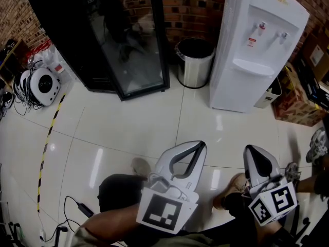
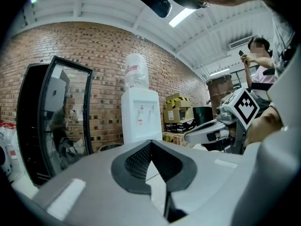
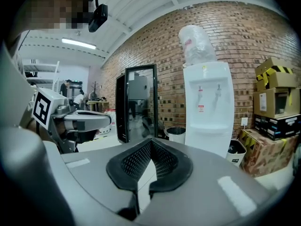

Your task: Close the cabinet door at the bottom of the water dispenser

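Observation:
The white water dispenser (image 1: 257, 45) stands against the brick wall at the upper right, with a bottle on top (image 3: 196, 44). In the head view its lower front looks flush and white, and I cannot make out an open door. In the gripper views my own jaws hide its base. My left gripper (image 1: 202, 144) hovers over the tiled floor, well short of the dispenser, with its tips (image 2: 150, 142) meeting on nothing. My right gripper (image 1: 249, 148) is held beside it, also shut and empty (image 3: 150, 141). Both point toward the dispenser.
A black glass-door cabinet (image 1: 118, 40) stands at the upper left, with a steel bin (image 1: 194, 60) between it and the dispenser. A small white bin (image 1: 271, 92) and cardboard boxes (image 1: 298, 102) lie right of the dispenser. Yellow-black tape (image 1: 49, 138) and a cable (image 1: 82, 209) cross the floor at left.

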The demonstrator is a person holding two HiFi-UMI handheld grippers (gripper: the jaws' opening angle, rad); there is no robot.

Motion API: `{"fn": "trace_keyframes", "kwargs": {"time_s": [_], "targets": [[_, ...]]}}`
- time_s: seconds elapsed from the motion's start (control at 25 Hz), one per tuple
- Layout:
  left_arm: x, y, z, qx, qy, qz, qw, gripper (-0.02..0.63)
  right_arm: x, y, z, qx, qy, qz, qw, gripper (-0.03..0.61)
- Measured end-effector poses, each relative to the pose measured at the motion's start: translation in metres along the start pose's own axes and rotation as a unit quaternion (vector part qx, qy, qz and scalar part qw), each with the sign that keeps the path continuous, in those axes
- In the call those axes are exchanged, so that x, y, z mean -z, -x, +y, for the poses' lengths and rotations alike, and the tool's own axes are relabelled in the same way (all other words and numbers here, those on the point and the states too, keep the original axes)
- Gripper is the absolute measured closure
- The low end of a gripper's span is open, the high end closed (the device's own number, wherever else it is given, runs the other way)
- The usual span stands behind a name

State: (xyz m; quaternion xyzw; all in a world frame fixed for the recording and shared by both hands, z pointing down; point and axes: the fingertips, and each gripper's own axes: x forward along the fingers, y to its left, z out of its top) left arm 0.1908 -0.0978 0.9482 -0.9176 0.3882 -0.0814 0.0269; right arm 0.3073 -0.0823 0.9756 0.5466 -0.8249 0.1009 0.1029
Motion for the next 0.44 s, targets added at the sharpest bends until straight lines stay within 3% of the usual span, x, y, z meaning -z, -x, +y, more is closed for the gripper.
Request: {"fn": "trace_keyframes", "kwargs": {"time_s": [0.44], "targets": [[0.0018, -0.0055, -0.0075, 0.008, 0.008, 0.001, 0.9999, 0.612, 0.0009, 0.0018, -0.0076, 0.013, 0.003, -0.004, 1.000, 0.578]]}}
